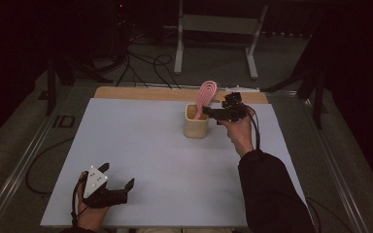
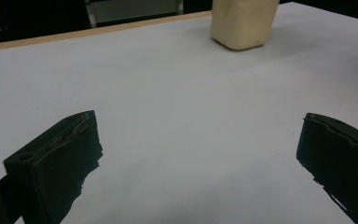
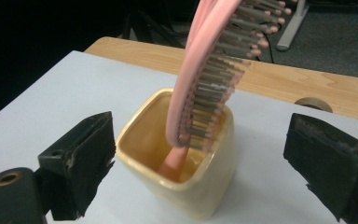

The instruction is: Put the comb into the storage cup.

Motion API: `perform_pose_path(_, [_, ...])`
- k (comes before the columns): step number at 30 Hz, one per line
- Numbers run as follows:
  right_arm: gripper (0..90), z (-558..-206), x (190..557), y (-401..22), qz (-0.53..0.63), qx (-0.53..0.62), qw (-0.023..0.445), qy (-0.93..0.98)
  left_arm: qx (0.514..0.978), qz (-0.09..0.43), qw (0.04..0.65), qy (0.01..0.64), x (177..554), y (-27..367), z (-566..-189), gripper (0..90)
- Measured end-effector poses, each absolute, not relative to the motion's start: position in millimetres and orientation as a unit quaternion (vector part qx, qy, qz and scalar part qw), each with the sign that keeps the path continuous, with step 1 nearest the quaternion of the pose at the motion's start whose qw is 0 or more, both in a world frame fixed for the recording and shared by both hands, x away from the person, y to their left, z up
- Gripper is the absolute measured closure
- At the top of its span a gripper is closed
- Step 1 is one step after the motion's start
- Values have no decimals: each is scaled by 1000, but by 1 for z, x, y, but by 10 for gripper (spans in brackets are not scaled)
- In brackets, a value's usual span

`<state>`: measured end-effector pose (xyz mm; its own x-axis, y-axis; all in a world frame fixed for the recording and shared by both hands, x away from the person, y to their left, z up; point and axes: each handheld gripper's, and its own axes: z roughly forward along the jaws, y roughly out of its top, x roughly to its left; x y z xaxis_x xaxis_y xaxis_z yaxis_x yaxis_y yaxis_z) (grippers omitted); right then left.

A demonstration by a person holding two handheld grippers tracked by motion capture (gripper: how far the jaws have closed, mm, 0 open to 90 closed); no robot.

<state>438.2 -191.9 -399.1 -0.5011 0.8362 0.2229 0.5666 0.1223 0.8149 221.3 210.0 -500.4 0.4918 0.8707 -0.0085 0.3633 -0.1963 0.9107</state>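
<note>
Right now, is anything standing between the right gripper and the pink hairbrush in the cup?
Nothing visible: the right gripper is open just in front of the cream cup, and the pink hairbrush stands handle-down inside it.

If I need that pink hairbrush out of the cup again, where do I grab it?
Grip the pink hairbrush by its head, which rises above the cream cup; the handle is sunk inside. Come from the side, fingers across the thin edges, clear of the bristles. It leans, so probably lift along the lean.

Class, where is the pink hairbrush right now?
The pink hairbrush stands handle-down in the cream cup at the table's far side, beside the open right claw.
</note>
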Motion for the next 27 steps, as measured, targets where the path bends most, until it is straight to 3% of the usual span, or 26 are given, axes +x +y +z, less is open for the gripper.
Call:
perform_pose_path(9, [87, -403, 420, -209, 464, 476, 142, 733, 726, 271, 467, 425, 222, 209, -501, 1])
perform_pose_path(27, [87, -412, 364, -225, 455, 425, 191, 759, 726, 271, 468, 425, 222, 208, -501, 1])
